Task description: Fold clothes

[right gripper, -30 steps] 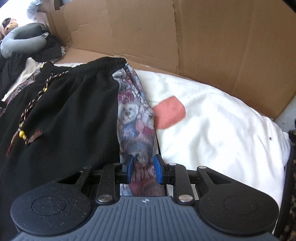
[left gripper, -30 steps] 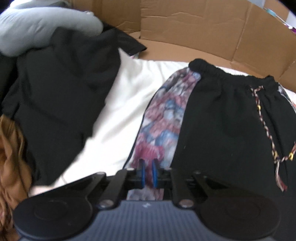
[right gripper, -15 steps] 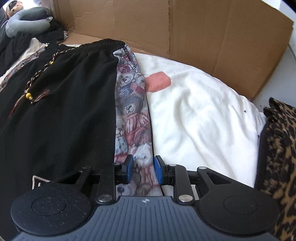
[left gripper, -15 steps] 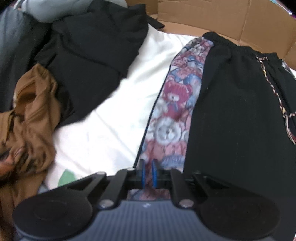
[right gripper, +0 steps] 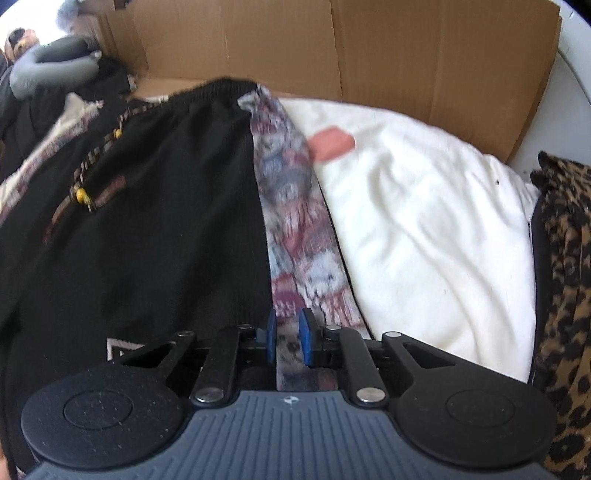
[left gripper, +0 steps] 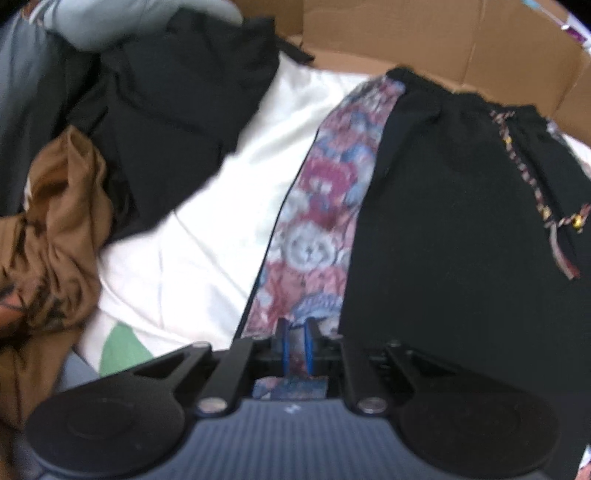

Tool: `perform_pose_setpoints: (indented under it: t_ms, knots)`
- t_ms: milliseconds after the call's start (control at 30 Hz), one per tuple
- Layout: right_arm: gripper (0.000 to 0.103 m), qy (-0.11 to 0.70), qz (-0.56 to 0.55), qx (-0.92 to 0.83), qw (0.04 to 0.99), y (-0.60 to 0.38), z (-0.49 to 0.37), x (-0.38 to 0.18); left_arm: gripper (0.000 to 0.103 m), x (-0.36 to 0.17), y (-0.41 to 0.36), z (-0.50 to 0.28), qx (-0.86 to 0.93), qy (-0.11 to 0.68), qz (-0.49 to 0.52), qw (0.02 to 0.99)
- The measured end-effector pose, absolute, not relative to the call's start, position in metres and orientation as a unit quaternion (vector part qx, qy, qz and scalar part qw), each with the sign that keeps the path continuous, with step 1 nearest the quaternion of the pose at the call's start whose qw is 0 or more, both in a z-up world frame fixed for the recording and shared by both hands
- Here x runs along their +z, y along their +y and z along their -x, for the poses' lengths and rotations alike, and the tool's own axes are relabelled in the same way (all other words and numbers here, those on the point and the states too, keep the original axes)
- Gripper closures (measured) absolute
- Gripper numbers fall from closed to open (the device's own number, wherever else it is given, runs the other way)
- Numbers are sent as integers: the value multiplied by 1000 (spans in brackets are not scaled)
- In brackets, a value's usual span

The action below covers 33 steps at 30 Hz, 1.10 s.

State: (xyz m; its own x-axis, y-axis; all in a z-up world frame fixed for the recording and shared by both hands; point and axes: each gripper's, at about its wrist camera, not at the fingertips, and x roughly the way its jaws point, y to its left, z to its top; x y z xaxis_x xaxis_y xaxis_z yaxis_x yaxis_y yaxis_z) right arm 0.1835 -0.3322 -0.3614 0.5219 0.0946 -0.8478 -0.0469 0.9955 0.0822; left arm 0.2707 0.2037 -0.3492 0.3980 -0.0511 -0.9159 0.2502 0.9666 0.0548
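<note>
Black pants (left gripper: 443, 221) with teddy-bear print side stripes lie flat on a white sheet (left gripper: 192, 236), waistband toward the cardboard wall. My left gripper (left gripper: 295, 345) is shut on the left printed stripe (left gripper: 314, 221). In the right wrist view the pants (right gripper: 147, 240) fill the left half, and my right gripper (right gripper: 288, 339) is shut on the right printed stripe (right gripper: 295, 229). A braided drawstring (left gripper: 532, 184) with yellow beads lies on the front; it also shows in the right wrist view (right gripper: 85, 184).
A black garment (left gripper: 166, 110), a brown garment (left gripper: 55, 229) and a grey one (left gripper: 110, 18) are piled at the left. A leopard-print cloth (right gripper: 565, 295) lies at the right. Cardboard walls (right gripper: 369, 55) stand behind. A pink patch (right gripper: 332, 144) marks the sheet.
Both grippers have pulled back along the side stripes toward the legs, away from the waistband, keeping hold of the fabric. More of the pants and side piles came into view.
</note>
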Motion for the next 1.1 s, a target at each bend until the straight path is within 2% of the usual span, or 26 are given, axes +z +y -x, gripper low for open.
perform_pose_setpoints:
  t_ms: [767,1100]
  knots:
    - [85,523,-22,-56,850,-364,-74,-344,92,-342,264,-193,-33,570,-66,819]
    - [85,546,-70,-93,829,-375,-34,-342,92,-341,271,-160,3,591,-41,805]
